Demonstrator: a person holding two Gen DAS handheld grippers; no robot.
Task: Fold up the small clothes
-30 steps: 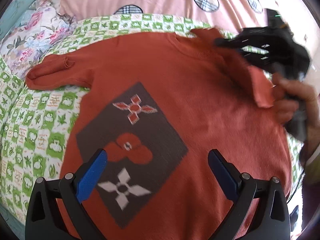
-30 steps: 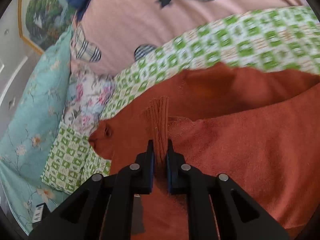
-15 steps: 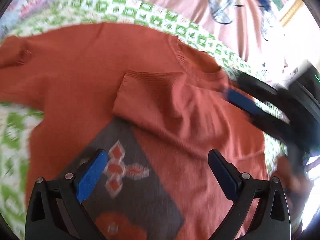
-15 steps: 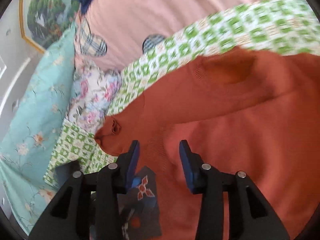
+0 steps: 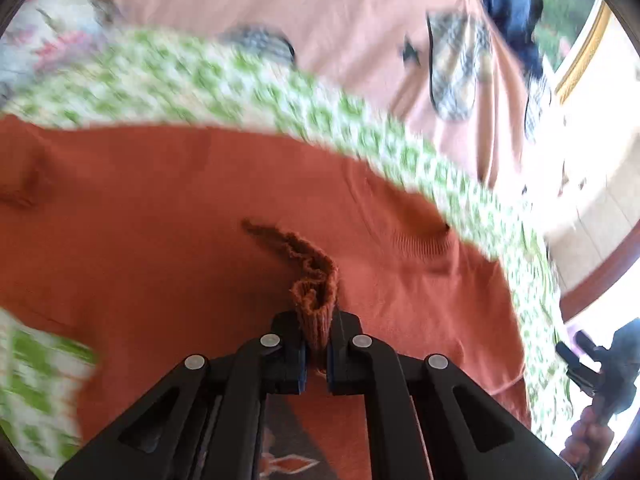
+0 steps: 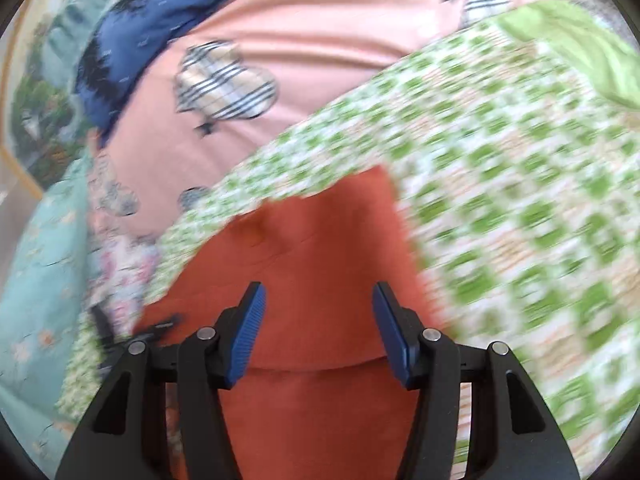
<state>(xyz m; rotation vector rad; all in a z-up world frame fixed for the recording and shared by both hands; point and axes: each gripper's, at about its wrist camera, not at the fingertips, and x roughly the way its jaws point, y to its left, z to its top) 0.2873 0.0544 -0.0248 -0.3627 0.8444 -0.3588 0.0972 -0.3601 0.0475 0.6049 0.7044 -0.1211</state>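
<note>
A rust-orange sweater [image 5: 168, 220] with a dark patterned patch lies flat on a green-checked bedspread [image 5: 400, 152]. My left gripper [image 5: 316, 360] is shut on the ribbed cuff [image 5: 314, 304] of the sleeve that is folded across the chest. My right gripper [image 6: 320, 336] is open and empty, hovering over the sweater's right shoulder area [image 6: 320, 240]. The right gripper also shows at the far right in the left wrist view [image 5: 600, 364], off the sweater's edge.
A pink quilt with plaid hearts [image 6: 248, 80] and a dark blue cloth [image 6: 132, 36] lie behind the bedspread. Teal floral bedding [image 6: 36, 264] is at the left. A gold-framed picture [image 5: 580, 48] hangs on the wall.
My right gripper let go of the sleeve cuff, opened and pulled away to the sweater's right side. My left gripper moved forward and closed on that cuff.
</note>
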